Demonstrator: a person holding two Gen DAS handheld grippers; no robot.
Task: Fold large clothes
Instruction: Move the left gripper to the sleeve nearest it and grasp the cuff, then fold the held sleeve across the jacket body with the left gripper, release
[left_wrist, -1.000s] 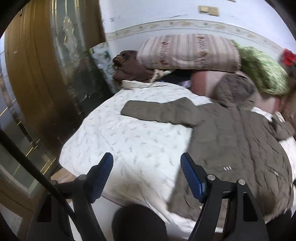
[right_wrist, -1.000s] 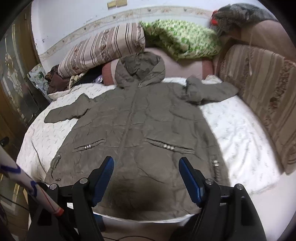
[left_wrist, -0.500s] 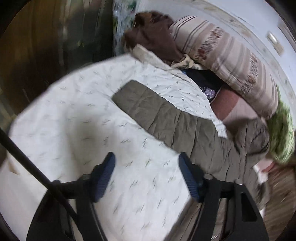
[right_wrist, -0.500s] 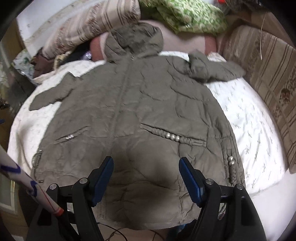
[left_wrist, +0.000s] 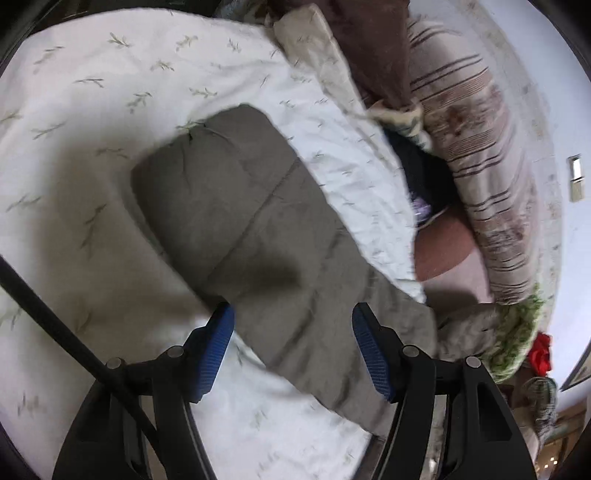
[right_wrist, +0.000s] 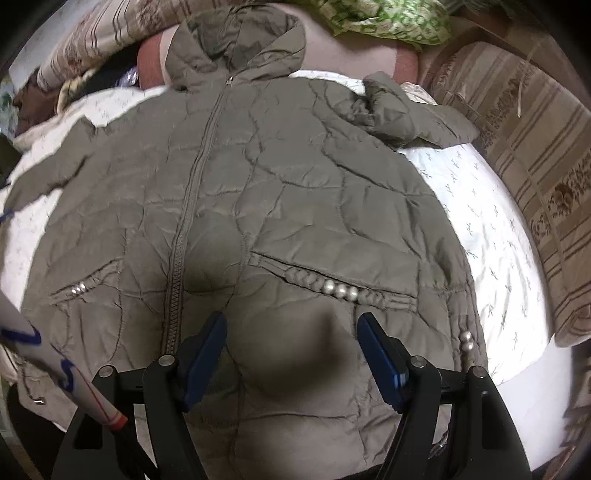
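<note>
On bed (right_wrist: 491, 236): 1 jacket (right_wrist: 280, 192), 2 sleeves, 2 pockets.

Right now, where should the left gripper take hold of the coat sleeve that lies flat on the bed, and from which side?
Grip the sleeve near its cuff end, coming from above. It lies flat and straight on the sheet, so the open left gripper can probably straddle its width and pinch it.

Soft indoor light from above brightens the white bedsheet (left_wrist: 110, 92) to near glare, while each gripper's shadow darkens the quilted jacket (right_wrist: 295, 184); motion blur smears both fisheye views, which bend and blacken at the edges.
</note>
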